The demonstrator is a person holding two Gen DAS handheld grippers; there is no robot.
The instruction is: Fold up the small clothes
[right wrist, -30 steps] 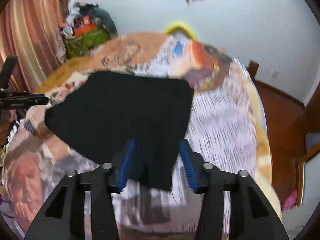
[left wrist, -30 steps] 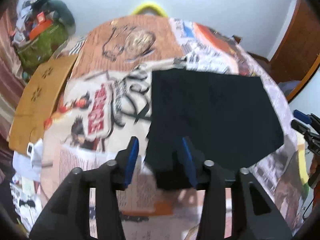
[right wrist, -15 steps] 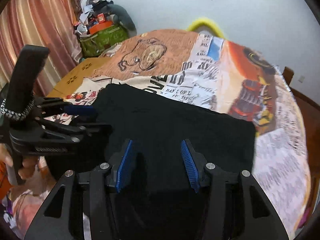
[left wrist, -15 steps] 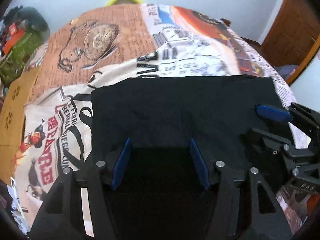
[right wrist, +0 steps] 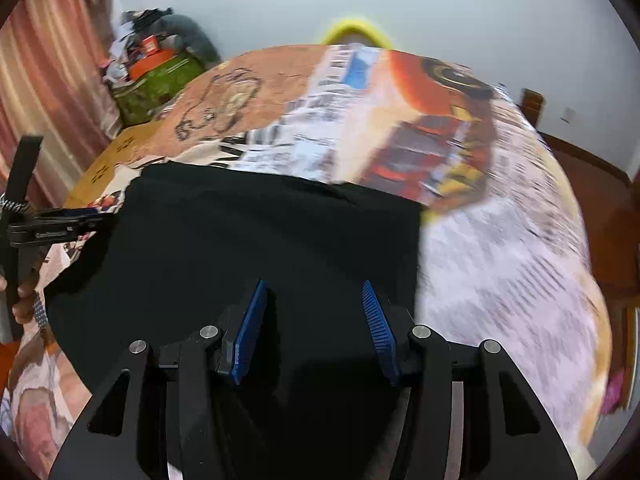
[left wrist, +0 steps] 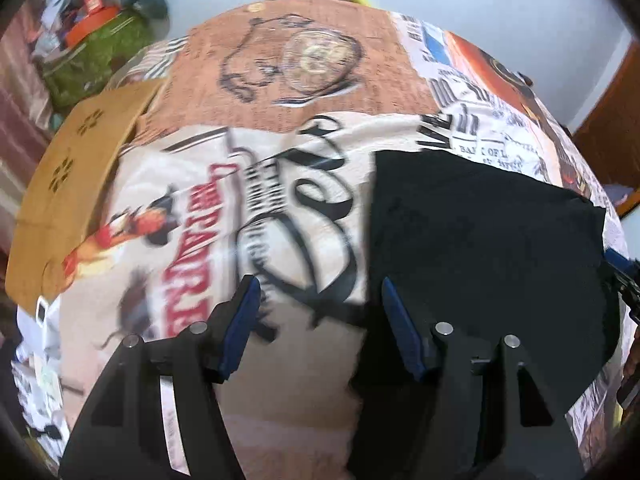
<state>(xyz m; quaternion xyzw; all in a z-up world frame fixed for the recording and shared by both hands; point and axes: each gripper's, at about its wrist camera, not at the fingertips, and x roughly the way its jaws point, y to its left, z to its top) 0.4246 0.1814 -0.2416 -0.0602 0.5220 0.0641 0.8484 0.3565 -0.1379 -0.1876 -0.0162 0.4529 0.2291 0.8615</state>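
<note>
A black garment [left wrist: 488, 248] lies flat on the printed bedspread [left wrist: 280, 88]; it fills the middle of the right wrist view [right wrist: 260, 240]. My left gripper [left wrist: 320, 312] is open and empty, over the bedspread just left of the garment's left edge. My right gripper [right wrist: 314, 316] is open and empty, low over the garment's near part. The left gripper shows at the left edge of the right wrist view [right wrist: 60, 224]. A blue fingertip of the right gripper shows at the right edge of the left wrist view [left wrist: 620, 264].
A tan cardboard piece [left wrist: 72, 184] lies at the bed's left side. A green bag with clutter [left wrist: 88, 56] stands at the back left near a striped curtain [right wrist: 52, 80]. A yellow object [right wrist: 356, 32] sits behind the bed. Wooden floor and door are at right [right wrist: 592, 184].
Both grippers have drawn apart and back from the garment's middle. The left one moved left off the cloth; the right one stays over it. Both remain open.
</note>
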